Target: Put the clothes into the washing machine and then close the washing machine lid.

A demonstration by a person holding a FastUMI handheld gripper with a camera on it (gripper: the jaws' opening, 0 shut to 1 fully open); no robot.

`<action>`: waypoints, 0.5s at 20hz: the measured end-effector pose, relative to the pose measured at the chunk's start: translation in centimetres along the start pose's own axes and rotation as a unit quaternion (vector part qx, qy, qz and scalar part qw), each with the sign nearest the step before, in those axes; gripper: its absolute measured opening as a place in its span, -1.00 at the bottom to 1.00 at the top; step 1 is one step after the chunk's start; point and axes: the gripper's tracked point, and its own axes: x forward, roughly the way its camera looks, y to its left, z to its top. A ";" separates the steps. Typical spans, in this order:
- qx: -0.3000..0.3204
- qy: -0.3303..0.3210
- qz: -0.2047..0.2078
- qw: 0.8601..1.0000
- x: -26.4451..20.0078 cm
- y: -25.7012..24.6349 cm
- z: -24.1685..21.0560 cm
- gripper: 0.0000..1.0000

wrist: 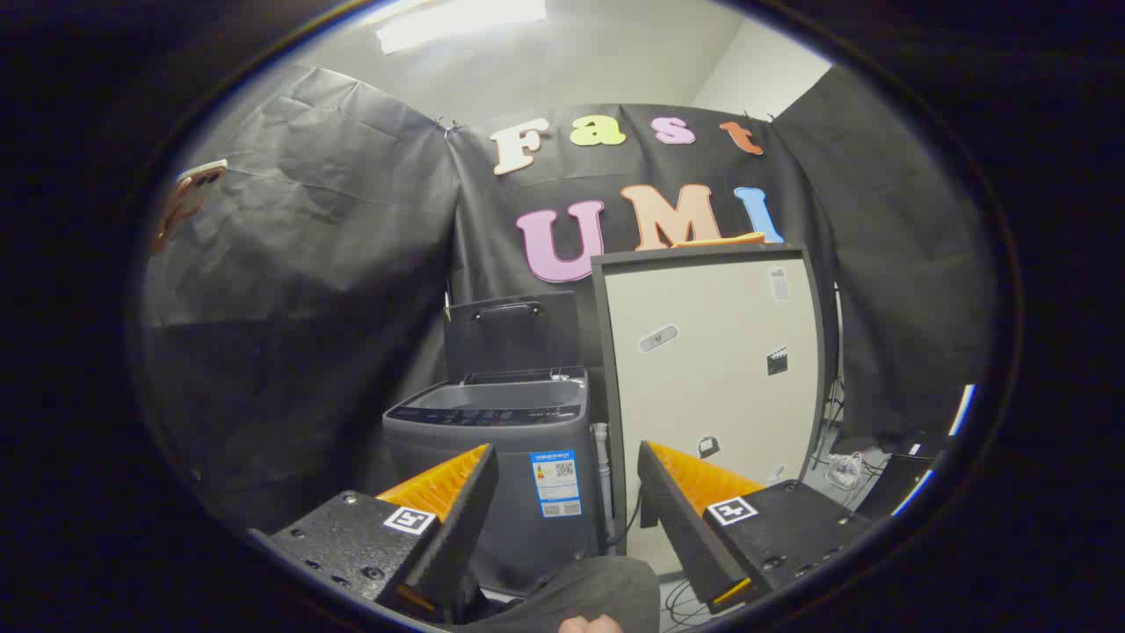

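Gripper [567, 492]: fingers spread wide apart, nothing between them but air; their bases are cut off at the bottom.
Washer [501, 466]: grey top-loader on the floor, beyond the fingers and seen through the gap between them; its foot is hidden behind the fingers and the cloth.
Lid [512, 336]: up, standing nearly upright at the back of the washer against the black wall; a handle near its top edge.
Tub: open, but its inside is too shallow an angle to see into — cannot tell what it holds.
Label [556, 483]: on the washer's front, partly behind the left finger's edge.
Clothes [584, 593]: a grey fabric lies low between the fingers, just short of them, cut off below; cannot tell what garment it is.
Hand [591, 625]: a sliver at the very bottom, touching the fabric — mostly out of view.
Cabinet [712, 369]: pale panel in a dark frame, just right of the washer, with small stickers too small to make out.
Cables [844, 470]: a tangle on the floor to the cabinet's right, indistinct.
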 end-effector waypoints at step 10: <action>-0.029 0.001 0.006 1.000 0.0 0.7 -0.1 0.93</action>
